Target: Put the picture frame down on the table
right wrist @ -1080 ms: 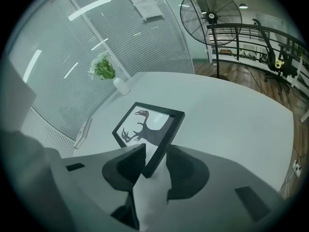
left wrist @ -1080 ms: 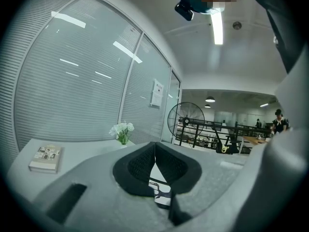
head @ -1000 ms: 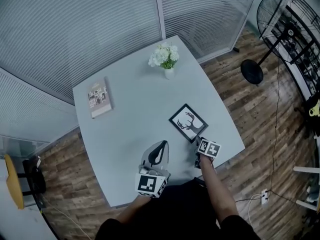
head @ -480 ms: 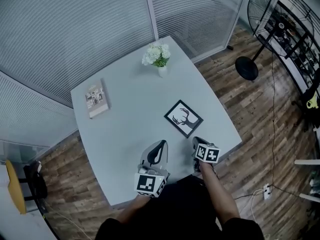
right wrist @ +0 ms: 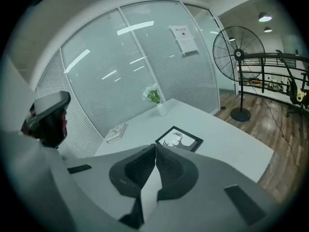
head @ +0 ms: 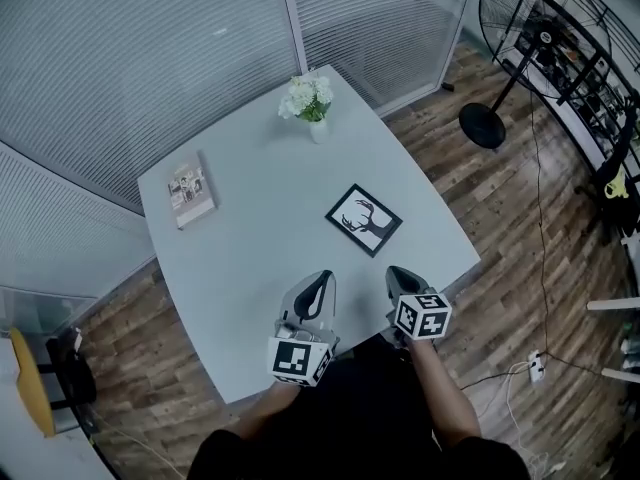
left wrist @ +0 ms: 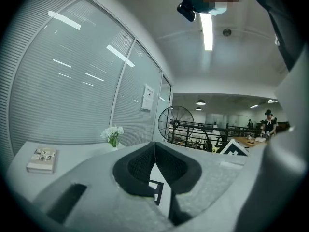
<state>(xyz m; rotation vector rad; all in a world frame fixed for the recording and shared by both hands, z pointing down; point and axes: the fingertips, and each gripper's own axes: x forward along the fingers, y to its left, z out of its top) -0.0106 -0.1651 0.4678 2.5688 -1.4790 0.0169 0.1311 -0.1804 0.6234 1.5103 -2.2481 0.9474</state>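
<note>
Your bench is a plain, pale grey-blue slab. On it, the black square picture frame borders a white sheet printed with a black stag's-head silhouette. The small rectangular book has a cream cover with a block of little muted pictures. The small white vase carries white blossoms and green leaves. Your left tongs and right tongs are light grey shells with black textured pads. Each bears a white cube patterned with black square markers. The plank floor is streaky brown wood. The slatted blinds show fine grey horizontal stripes.
</note>
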